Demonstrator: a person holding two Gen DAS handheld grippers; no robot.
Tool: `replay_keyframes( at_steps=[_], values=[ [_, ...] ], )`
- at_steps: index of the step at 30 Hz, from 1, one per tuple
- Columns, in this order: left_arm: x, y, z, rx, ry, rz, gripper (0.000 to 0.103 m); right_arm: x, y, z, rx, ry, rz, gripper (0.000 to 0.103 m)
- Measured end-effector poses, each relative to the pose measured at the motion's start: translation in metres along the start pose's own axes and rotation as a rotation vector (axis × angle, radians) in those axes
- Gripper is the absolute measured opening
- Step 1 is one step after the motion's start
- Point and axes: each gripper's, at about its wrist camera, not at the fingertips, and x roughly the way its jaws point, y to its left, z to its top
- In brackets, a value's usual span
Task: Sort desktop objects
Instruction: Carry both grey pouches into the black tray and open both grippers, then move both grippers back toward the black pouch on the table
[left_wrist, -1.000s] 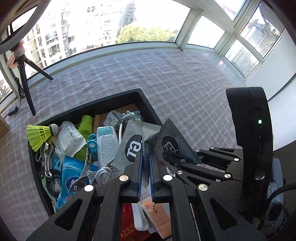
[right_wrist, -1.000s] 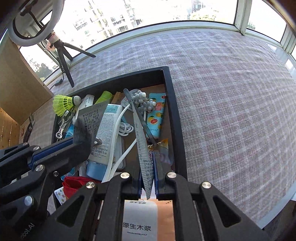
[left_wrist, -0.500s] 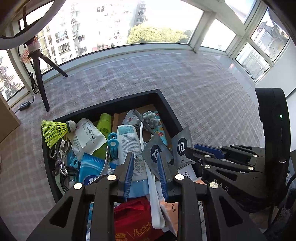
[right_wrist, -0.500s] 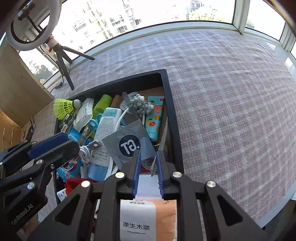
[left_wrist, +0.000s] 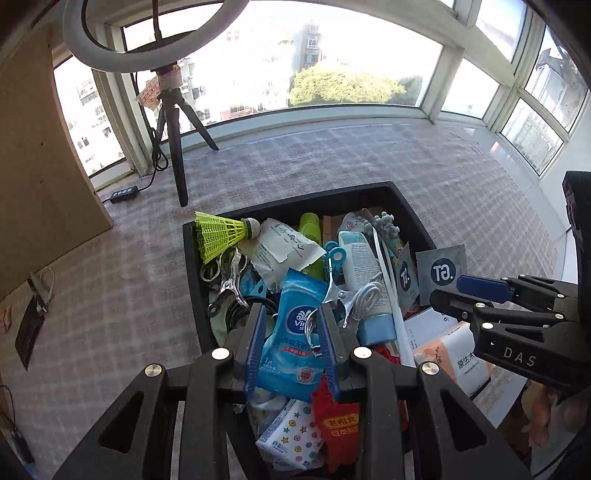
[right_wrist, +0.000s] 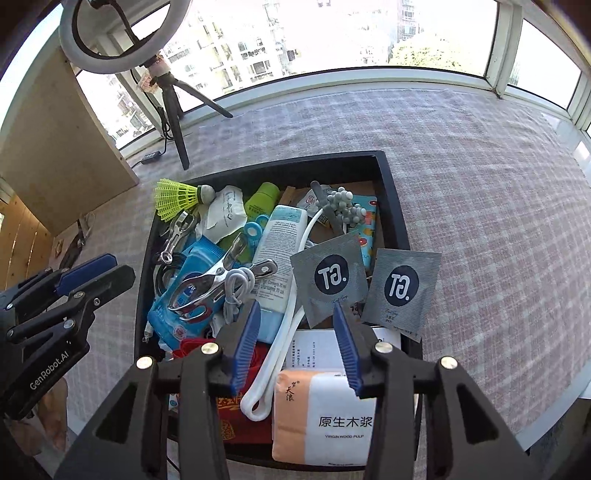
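Note:
A black box (left_wrist: 192, 266) (right_wrist: 395, 206) on the plaid cloth is full of small items. Two grey sachets with round dark logos lie loose at its right side, one (right_wrist: 330, 277) leaning inside, the other (right_wrist: 402, 288) over the right rim; both sachets (left_wrist: 443, 271) also show in the left wrist view. My right gripper (right_wrist: 295, 310) (left_wrist: 448, 293) hovers just short of them, its jaws opening, nothing pressed between the pads. My left gripper (left_wrist: 291, 314) (right_wrist: 116, 267) is also opening, above a blue wet-wipe pack (left_wrist: 291, 332) that lies in the box.
Also in the box are a yellow shuttlecock (left_wrist: 218, 236), a white tube (right_wrist: 280, 251), a metal clip (right_wrist: 207, 288), a white cable and an orange-white tissue pack (right_wrist: 332, 417). A ring light on a tripod (left_wrist: 173, 140) and a wooden board (left_wrist: 40, 147) stand at the far left.
Each gripper was shut on a grey sachet; both have opened and the sachets now lie at the box's right side. The left gripper moved left over the box; the right one rose.

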Motion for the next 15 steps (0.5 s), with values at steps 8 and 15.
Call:
replay_keyframes(
  at_steps=[8, 15],
  values=[
    [-0.042, 0.076, -0.046, -0.082, -0.054, 0.061, 0.053, -0.004, 0.083, -0.014, -0.089, -0.050, -0.002, 0.055],
    [-0.074, 0.143, -0.080, -0.134, -0.083, 0.120, 0.054, 0.010, 0.174, -0.023, -0.178, -0.017, 0.066, 0.058]
  ],
)
